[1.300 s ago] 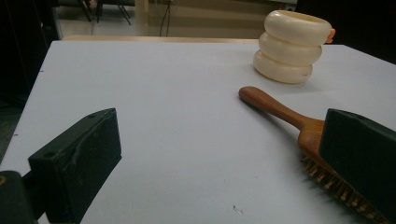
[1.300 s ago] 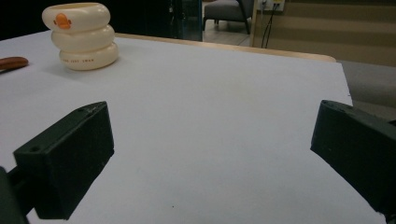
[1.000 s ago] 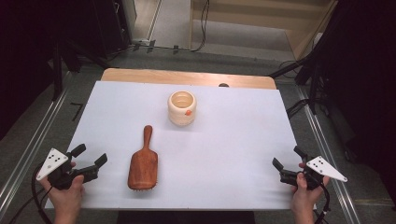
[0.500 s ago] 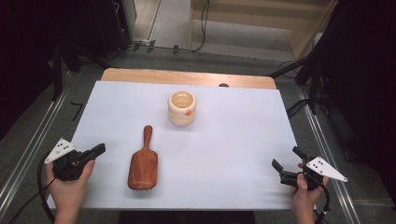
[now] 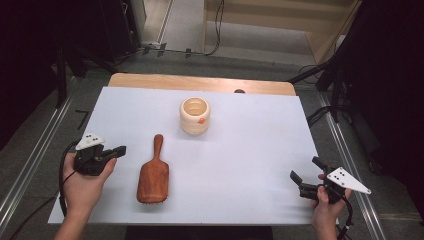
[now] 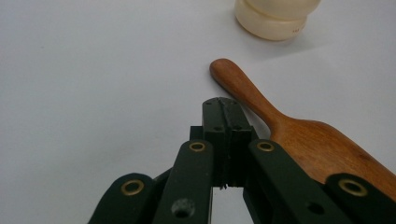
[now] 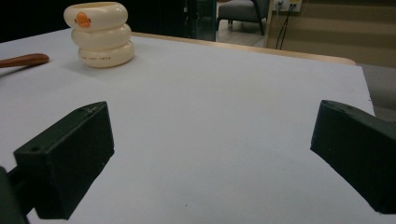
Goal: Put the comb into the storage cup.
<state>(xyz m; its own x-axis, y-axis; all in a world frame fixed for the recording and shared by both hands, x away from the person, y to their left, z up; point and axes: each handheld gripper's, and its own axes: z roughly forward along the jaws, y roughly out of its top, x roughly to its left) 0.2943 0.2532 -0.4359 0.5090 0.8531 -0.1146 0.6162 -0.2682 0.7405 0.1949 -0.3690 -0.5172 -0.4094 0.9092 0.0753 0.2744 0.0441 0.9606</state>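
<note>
left claw (image 5: 119,149) is pressed together on nothing, just left of the brown wooden paddle hairbrush (image 5: 153,172); right claw (image 5: 306,174) stands wide apart, empty, at the near right. nothing is gripped yet. the hairbrush lies flat on the white worktop (image 5: 250,150), handle toward the far cream ribbed cup (image 5: 194,115).

Light falls evenly from overhead onto the white desk (image 5: 240,150), which reads bright and almost shadowless, while the floor and racks around it sink into near black. The cream cup (image 5: 195,115) casts a faint, soft shadow on the desk just beside its base. The high view is slightly soft and grainy. In the left gripper view the near links of the left tool (image 6: 223,109) are blurred, and the hairbrush (image 6: 299,135) shows a mild sheen. The right gripper view is dimmer, with the near jaws out of focus.
</note>
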